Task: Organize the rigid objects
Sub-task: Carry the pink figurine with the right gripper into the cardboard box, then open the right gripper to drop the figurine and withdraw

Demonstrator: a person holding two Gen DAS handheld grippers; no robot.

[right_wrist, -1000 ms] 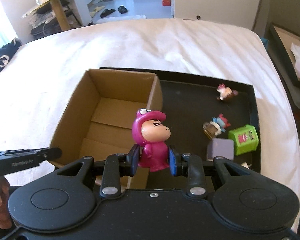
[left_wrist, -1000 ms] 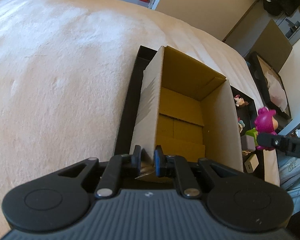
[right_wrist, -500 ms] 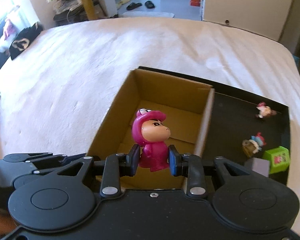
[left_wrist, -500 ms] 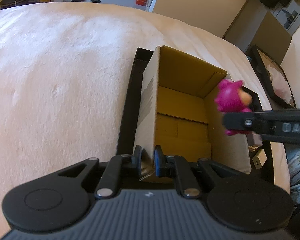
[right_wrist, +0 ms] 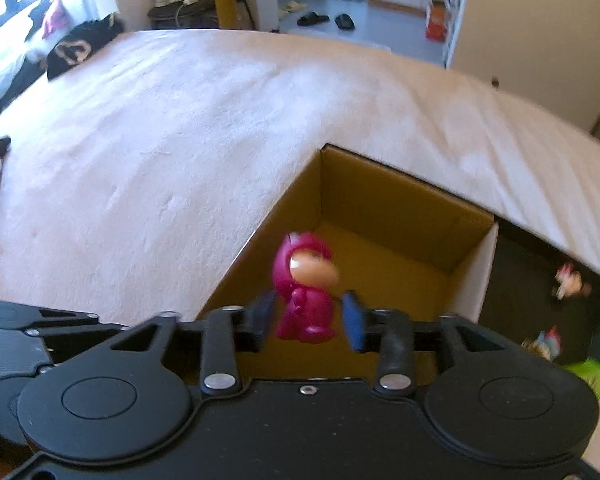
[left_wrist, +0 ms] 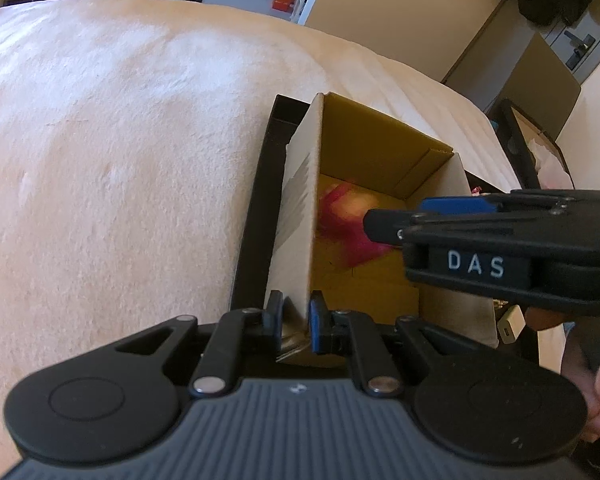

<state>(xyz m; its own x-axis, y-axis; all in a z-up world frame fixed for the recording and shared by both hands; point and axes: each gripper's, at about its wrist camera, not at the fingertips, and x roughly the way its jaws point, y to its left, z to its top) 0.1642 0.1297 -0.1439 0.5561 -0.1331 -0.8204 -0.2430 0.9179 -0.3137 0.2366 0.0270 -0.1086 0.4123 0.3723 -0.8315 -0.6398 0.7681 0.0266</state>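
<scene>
Pinching the near wall of the cardboard box (left_wrist: 300,216) on the bed (left_wrist: 120,160), the left gripper (left_wrist: 295,320) steadies it, while the right gripper (right_wrist: 308,316), jaws parted, releases the blurred pink figurine (right_wrist: 306,288) inside; next, withdrawing for another toy seems right.

- The pink figure (left_wrist: 342,220) is only a blurred smear in the left wrist view, partly hidden behind the box wall (left_wrist: 300,220) and the right gripper (left_wrist: 388,224).
- The small toys (right_wrist: 568,280) on the black tray (right_wrist: 532,276) are too blurred to identify.
- The green object (right_wrist: 586,372) is half hidden by the gripper body.
</scene>
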